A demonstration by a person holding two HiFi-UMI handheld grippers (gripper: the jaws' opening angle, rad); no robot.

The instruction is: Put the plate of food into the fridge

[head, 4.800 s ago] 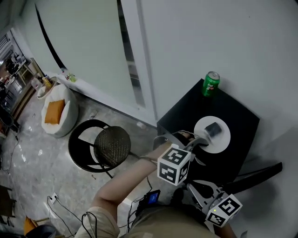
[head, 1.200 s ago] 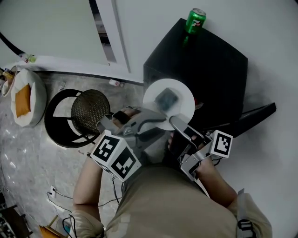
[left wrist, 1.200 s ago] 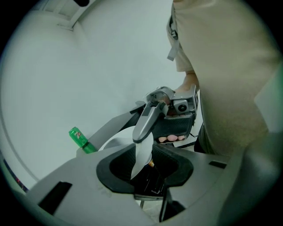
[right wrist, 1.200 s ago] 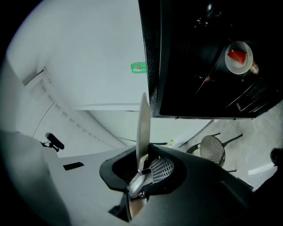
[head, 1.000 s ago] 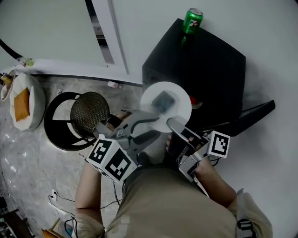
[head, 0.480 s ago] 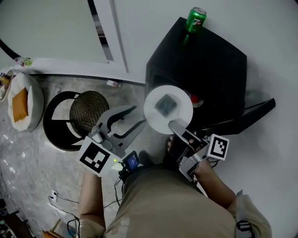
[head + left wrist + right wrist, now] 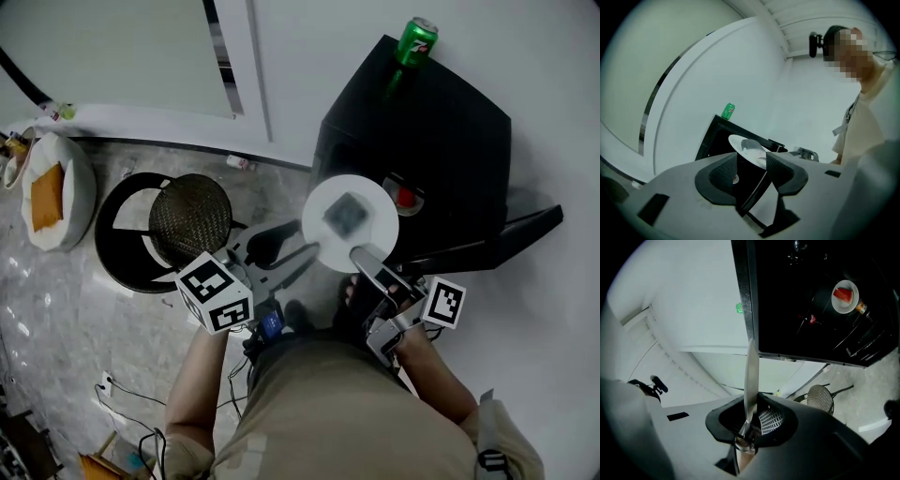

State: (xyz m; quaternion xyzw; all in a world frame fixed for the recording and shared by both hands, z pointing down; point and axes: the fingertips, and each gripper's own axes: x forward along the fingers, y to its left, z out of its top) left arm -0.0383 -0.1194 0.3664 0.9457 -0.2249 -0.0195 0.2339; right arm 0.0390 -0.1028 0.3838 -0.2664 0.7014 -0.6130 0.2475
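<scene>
Currently the right gripper (image 7: 364, 255) is clamped on the near rim of the plate (image 7: 373, 208). The plate extends ahead of its jaws, outside the fridge (image 7: 441, 122) and just short of the open compartment. The food (image 7: 348, 214), one dark piece, lies near the plate's centre. The left gripper (image 7: 298, 247) stands to the left of the plate. Its jaws have just been opening; they are apart and nothing is between them.

Probable faults from this position:
- The plate is supported at one edge only. Any roll of the right gripper would tilt it, and the food could slide off.
- A weak grip on the thin rim could let the plate pivot or drop.
- A misjudged advance could strike the plate's far rim against the fridge frame.

Surroundings: the fridge door (image 7: 525, 230) stands open to the right of the right gripper. A small dish (image 7: 844, 294) with red contents already sits inside, ahead of the plate, and limits the free shelf space. A green can (image 7: 413, 42) stands on top of the fridge, well beyond the plate. A round stool (image 7: 190, 217) is to the left of the left gripper, clear of the path.
</scene>
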